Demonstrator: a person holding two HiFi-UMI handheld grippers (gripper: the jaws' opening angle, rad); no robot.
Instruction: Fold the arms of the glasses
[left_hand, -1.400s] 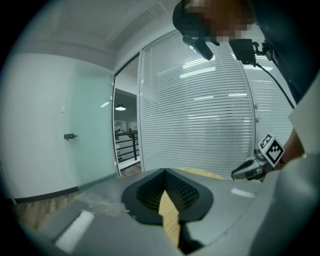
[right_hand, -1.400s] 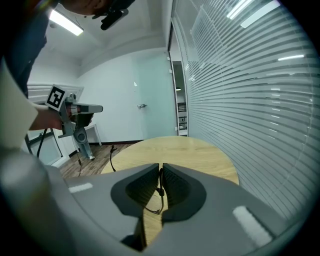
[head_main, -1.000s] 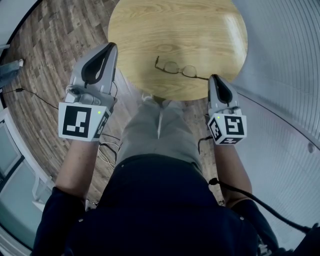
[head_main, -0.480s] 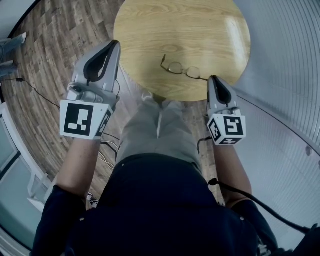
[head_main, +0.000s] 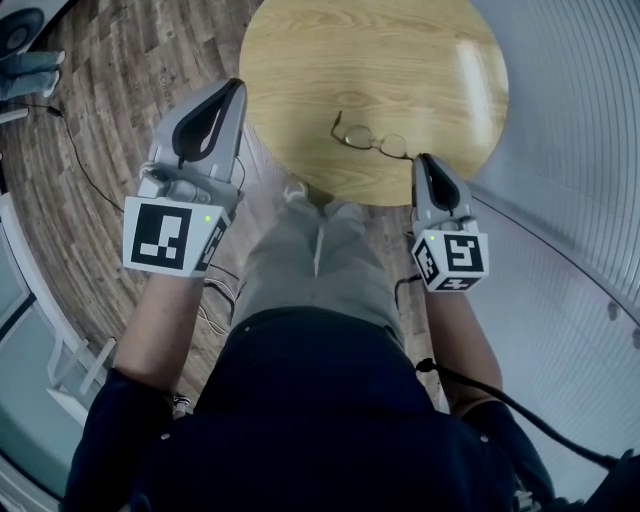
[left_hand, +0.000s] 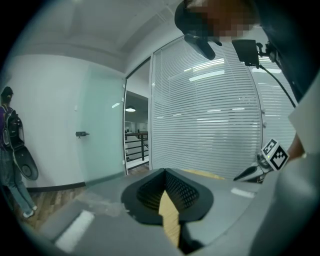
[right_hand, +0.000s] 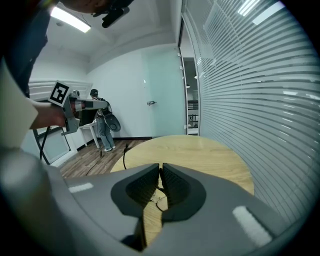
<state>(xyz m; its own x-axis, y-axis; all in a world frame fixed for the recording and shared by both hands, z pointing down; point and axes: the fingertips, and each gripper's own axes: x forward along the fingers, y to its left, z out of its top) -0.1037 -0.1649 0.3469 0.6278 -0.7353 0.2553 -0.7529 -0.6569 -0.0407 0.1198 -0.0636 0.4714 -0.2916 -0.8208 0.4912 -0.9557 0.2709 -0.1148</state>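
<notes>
The glasses (head_main: 372, 140) lie crosswise near the round wooden table's (head_main: 400, 60) close edge, one arm reaching the right gripper (head_main: 428, 165). Its jaws are pinched nearly together. The left gripper (head_main: 228, 95) is closed too, off the table.

Head view looks steeply down, tabletop (head_main: 380, 60) at 12 o'clock. Right gripper view skims that tabletop closely; left gripper view faces blinds (left_hand: 210, 115), right tool (left_hand: 240, 176) at 4 o'clock.

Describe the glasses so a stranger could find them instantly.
Start at the round wooden table. Near its close edge, just ahead of the right gripper, lie the glasses. They have a thin dark wire frame and clear lenses, and are the only thing seen on that tabletop.
</notes>
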